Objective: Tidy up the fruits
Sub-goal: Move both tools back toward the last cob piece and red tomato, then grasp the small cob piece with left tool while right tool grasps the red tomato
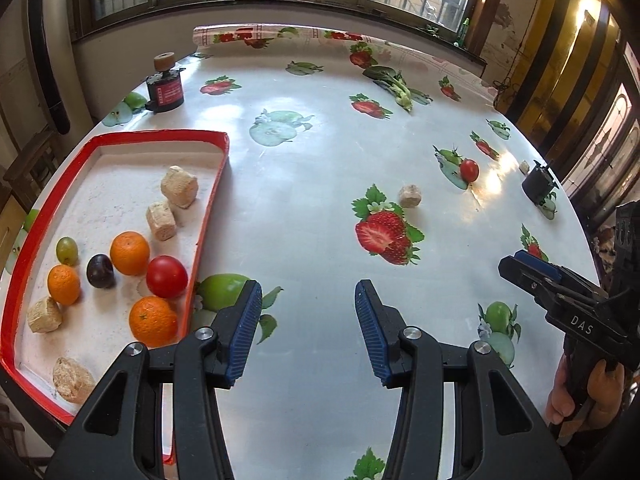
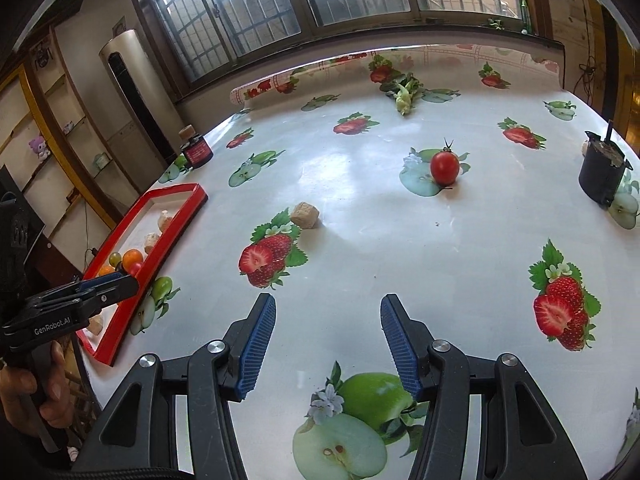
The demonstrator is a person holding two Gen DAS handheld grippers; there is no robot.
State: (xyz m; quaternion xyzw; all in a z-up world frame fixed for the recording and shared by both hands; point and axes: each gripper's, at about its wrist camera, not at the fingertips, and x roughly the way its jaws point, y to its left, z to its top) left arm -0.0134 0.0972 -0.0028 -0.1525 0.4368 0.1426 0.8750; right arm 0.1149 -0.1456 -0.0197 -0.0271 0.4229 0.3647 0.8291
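Note:
A red-rimmed tray (image 1: 214, 184) at the table's left holds three oranges (image 1: 129, 253), a red tomato (image 1: 166, 276), a dark plum (image 1: 100, 271), a green grape (image 1: 67, 250) and several beige blocks (image 1: 179, 187). A small red tomato (image 2: 444, 167) sits loose on the table far ahead, also in the left wrist view (image 1: 469, 170). A loose beige block (image 2: 305, 214) lies mid-table. My left gripper (image 1: 308, 324) is open and empty beside the tray's right rim. My right gripper (image 2: 328, 344) is open and empty over the tablecloth.
A leafy green vegetable (image 2: 402, 94) lies at the far edge. A black cylinder with a red label (image 1: 165, 94) stands far left; another black holder (image 2: 602, 176) stands at the right edge. The tablecloth has printed fruit pictures.

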